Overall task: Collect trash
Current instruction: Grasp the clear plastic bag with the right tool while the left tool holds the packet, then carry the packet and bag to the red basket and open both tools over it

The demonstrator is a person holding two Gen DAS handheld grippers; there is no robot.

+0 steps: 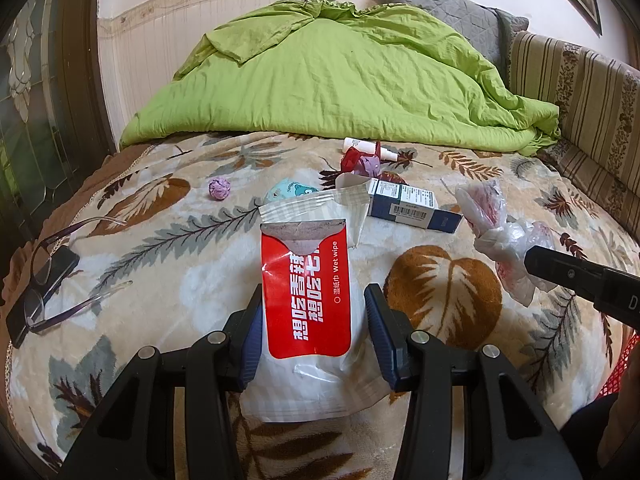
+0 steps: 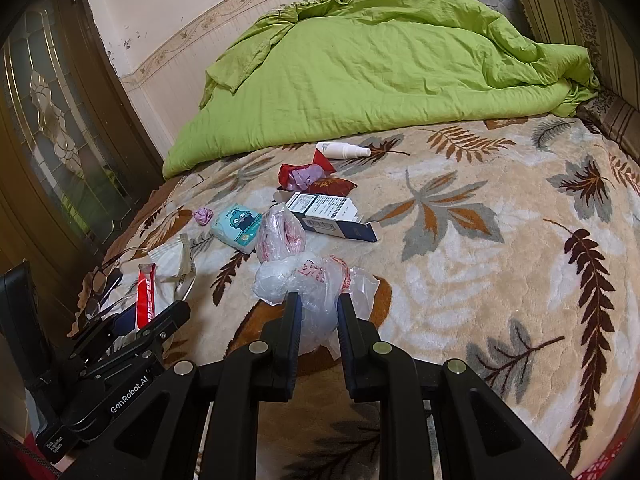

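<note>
On the bed (image 1: pixel 160 280), trash is being picked up: the wet wipe pack (image 1: pixel 306 292), marked "Wet wipe", is framed by the wide left hand-held gripper (image 1: pixel 314 320), the plastic bag (image 2: pixel 316 280) by the narrower right hand-held gripper (image 2: pixel 319 308), marked "GenRobot.AI", so squeezing and lifting are likely needed next.

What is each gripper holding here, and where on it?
Left gripper straddles the wet wipe packet at its sides; right gripper flanks the plastic bag. Whether either grips cannot be told.

Left tongs (image 1: pixel 314 312) straddle the red wet wipe packet (image 1: pixel 308 300) on the leaf-patterned blanket (image 1: pixel 160 280).
</note>
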